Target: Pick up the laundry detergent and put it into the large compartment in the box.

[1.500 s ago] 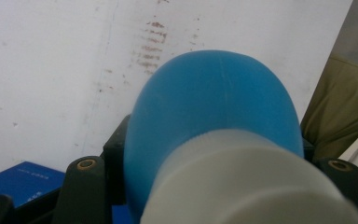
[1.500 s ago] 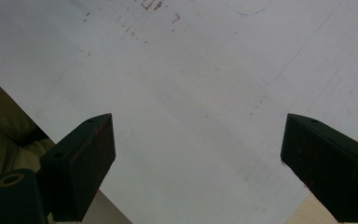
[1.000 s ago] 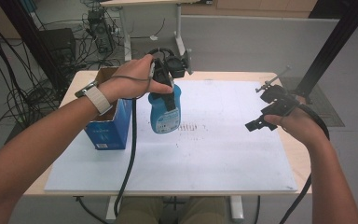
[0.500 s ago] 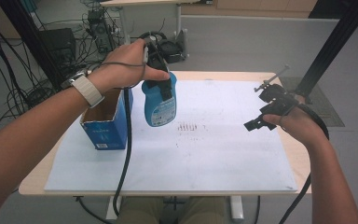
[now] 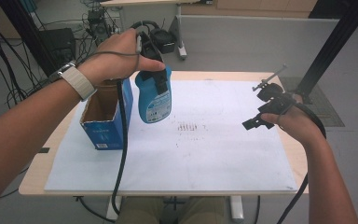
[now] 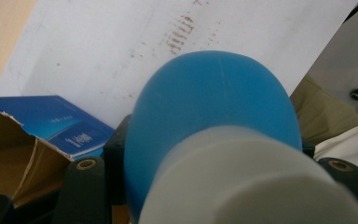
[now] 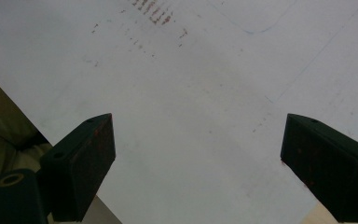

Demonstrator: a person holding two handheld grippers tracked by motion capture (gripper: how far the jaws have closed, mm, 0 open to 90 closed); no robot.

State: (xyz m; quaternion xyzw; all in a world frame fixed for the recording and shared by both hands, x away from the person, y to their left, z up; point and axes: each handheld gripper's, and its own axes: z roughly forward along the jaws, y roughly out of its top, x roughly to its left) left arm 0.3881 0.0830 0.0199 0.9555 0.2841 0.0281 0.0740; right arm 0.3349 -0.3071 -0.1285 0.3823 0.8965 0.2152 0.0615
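My left gripper (image 5: 154,70) grips the blue bottle (image 5: 154,99), lifted just beside the open box (image 5: 103,122); my right gripper (image 5: 265,108) hovers, its 2 jaws spread wide.

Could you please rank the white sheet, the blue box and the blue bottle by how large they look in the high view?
1. white sheet
2. blue box
3. blue bottle, lifted in the left gripper, so nearer the camera; its rank against the box is unsure.

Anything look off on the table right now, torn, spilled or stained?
Two things. The white sheet carries a patch of small reddish-brown marks near its middle, like old stains. The blue cardboard box has a ragged, torn top edge. The blue bottle held in the left gripper looks intact, with no spill visible.
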